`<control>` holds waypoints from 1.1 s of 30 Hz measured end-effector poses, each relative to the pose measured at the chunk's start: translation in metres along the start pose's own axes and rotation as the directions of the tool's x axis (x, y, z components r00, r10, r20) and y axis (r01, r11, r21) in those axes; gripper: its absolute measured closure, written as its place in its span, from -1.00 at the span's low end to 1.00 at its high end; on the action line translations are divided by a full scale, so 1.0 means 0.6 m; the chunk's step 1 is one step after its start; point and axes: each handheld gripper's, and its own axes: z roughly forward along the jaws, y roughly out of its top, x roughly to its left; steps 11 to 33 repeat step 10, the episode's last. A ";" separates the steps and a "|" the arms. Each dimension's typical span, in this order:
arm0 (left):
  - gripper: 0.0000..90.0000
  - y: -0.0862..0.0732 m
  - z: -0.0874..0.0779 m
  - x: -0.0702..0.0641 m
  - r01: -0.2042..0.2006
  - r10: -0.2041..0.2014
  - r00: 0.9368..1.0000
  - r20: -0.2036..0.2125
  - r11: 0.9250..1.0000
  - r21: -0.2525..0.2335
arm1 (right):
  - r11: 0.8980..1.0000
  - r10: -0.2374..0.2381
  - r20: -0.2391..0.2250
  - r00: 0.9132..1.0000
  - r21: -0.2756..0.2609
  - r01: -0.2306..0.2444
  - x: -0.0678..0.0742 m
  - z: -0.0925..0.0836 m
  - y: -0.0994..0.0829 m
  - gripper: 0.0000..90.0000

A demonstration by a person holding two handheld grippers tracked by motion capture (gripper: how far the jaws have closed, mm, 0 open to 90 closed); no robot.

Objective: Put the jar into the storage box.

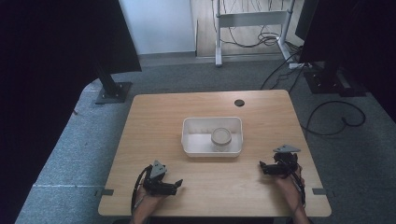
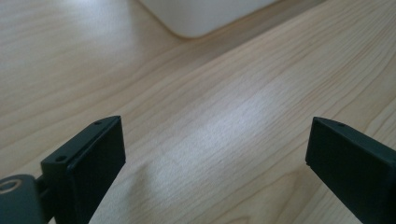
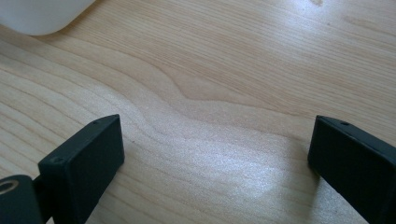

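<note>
White plastic, shallow and rectangular, the tray (image 1: 191, 140) sits mid-table on the pale wooden tabletop (image 1: 154, 116), and inside it, toward its right half, stands a small clear round jar with a pale lid (image 1: 221, 137). You hold both tools near the table's front edge, well apart from the tray: your left gripper (image 1: 179, 184) and right gripper (image 1: 262, 168) each have jaws spread wide with nothing between them. That jar looks rigid, light, probably smooth and slippery; you would likely grip it across its sides below the lid, squeezing gently.

grey carpet (image 1: 70, 154), white wall (image 1: 159, 23), wooden table (image 1: 159, 116)
</note>
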 end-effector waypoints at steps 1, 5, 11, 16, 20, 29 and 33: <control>-0.90 -0.002 0.001 0.001 0.003 -0.003 1.000 0.002 1.000 0.009 | 1.000 -0.001 0.000 1.000 0.000 0.001 0.000 0.000 0.000 -0.93; -0.90 -0.007 0.004 0.003 0.005 -0.005 1.000 -0.005 0.999 0.035 | 1.000 -0.002 -0.001 1.000 0.000 0.002 0.000 0.000 0.000 -0.93; -0.90 -0.012 0.009 0.007 0.011 -0.010 1.000 -0.016 0.998 0.058 | 1.000 -0.002 -0.002 1.000 0.000 0.002 0.000 0.000 0.000 -0.93; -0.90 -0.012 0.009 0.007 0.011 -0.010 1.000 -0.016 0.998 0.058 | 1.000 -0.002 -0.002 1.000 0.000 0.002 0.000 0.000 0.000 -0.93; -0.90 -0.012 0.009 0.007 0.011 -0.010 1.000 -0.016 0.998 0.058 | 1.000 -0.002 -0.002 1.000 0.000 0.002 0.000 0.000 0.000 -0.93; -0.90 -0.012 0.009 0.007 0.011 -0.010 1.000 -0.016 0.998 0.058 | 1.000 -0.002 -0.002 1.000 0.000 0.002 0.000 0.000 0.000 -0.93; -0.90 -0.012 0.009 0.007 0.011 -0.010 1.000 -0.016 0.998 0.058 | 1.000 -0.002 -0.002 1.000 0.000 0.002 0.000 0.000 0.000 -0.93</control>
